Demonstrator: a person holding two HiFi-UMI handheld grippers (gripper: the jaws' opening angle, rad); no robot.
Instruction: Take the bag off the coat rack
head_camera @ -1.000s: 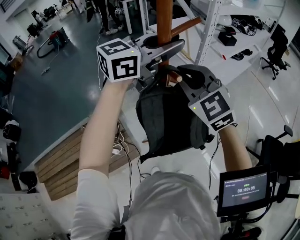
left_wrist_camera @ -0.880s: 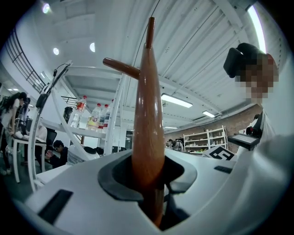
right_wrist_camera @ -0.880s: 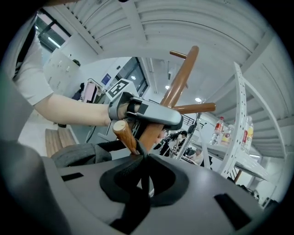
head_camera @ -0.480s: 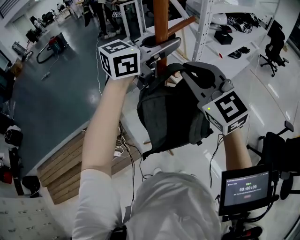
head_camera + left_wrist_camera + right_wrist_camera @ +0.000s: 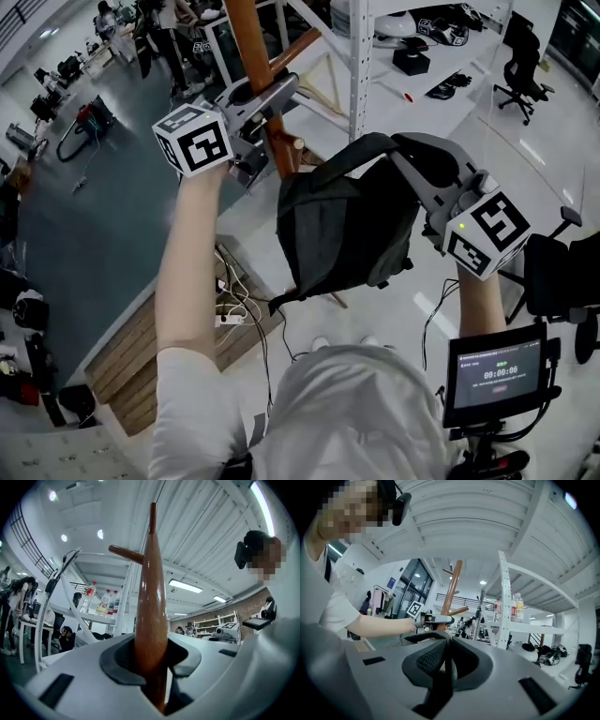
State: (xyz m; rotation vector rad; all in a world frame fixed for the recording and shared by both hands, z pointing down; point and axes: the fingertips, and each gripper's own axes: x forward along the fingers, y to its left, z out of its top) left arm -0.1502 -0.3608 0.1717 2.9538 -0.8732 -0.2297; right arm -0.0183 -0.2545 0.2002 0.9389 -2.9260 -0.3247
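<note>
The brown wooden coat rack pole (image 5: pixel 251 56) rises at the upper middle of the head view. My left gripper (image 5: pixel 270 101) is shut around it, and in the left gripper view the pole (image 5: pixel 151 616) fills the gap between the jaws (image 5: pixel 152 667). The dark grey bag (image 5: pixel 347 230) hangs free to the right of the pole, off its pegs. My right gripper (image 5: pixel 401 148) is shut on the bag's top strap (image 5: pixel 361 148). In the right gripper view the black strap (image 5: pixel 449 665) is pinched between the jaws, with the rack (image 5: pixel 452 585) and left gripper (image 5: pixel 438 619) ahead.
White metal shelving (image 5: pixel 356 56) stands just behind the rack, with an office chair (image 5: pixel 520 70) beyond it. A small screen (image 5: pixel 497 370) sits at the lower right. Wooden boards (image 5: pixel 122 366) and cables (image 5: pixel 234 309) lie on the floor below. People stand at the far back.
The right gripper has carried the bag to the right, away from the pole, and its strap has come off the peg. The left gripper stays clamped on the pole.
</note>
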